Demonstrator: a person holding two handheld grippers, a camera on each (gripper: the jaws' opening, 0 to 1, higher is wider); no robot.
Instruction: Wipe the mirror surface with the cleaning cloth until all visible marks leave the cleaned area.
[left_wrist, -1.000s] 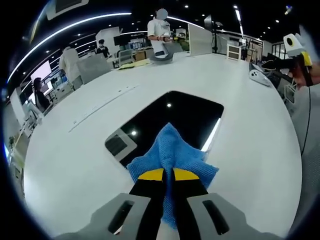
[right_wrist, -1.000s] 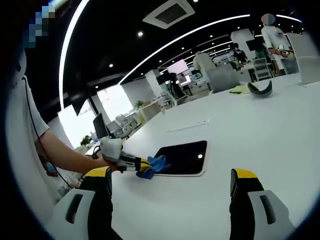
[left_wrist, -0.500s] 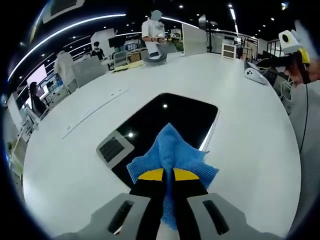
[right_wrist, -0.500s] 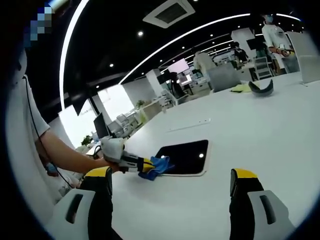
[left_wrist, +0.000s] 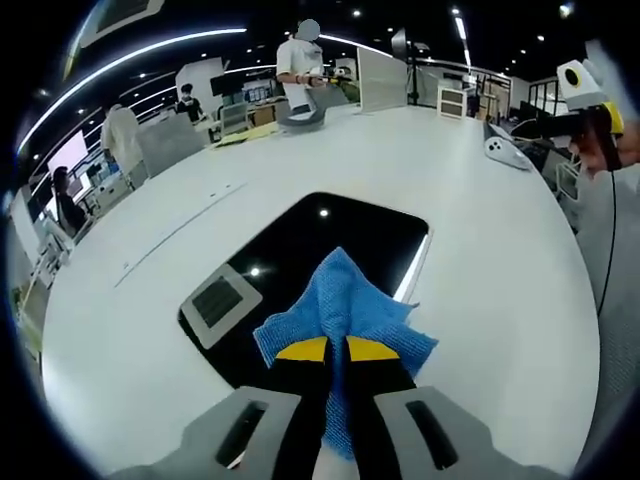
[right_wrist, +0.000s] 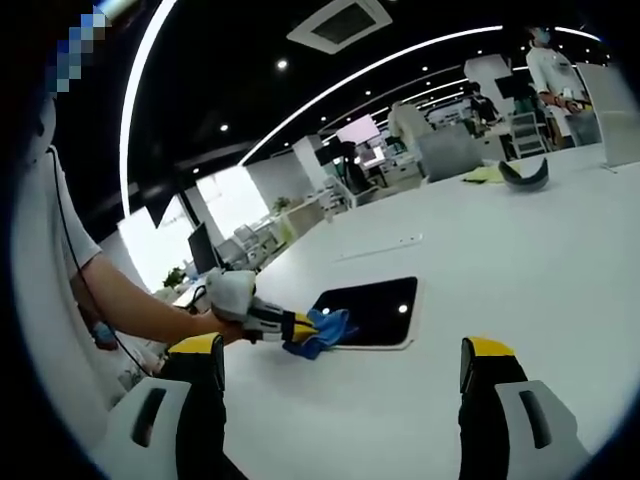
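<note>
The cleaning cloth (left_wrist: 343, 305) is clamped in the closed left gripper (left_wrist: 336, 350) at the mirror's (left_wrist: 330, 245) near edge; its length runs ahead. The right gripper (right_wrist: 340, 365), well apart, is open and empty.

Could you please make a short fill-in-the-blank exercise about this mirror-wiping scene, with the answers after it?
1. The left hand-held gripper is shut on a cloth whose colour is ____.
2. The cloth lies on the near edge of the dark ____, which rests flat on the white table.
3. The jaws of the right hand-held gripper are ____ and hold nothing.
4. The tips of both grippers' jaws are coloured ____.

Missing words: blue; mirror; open; yellow
</note>
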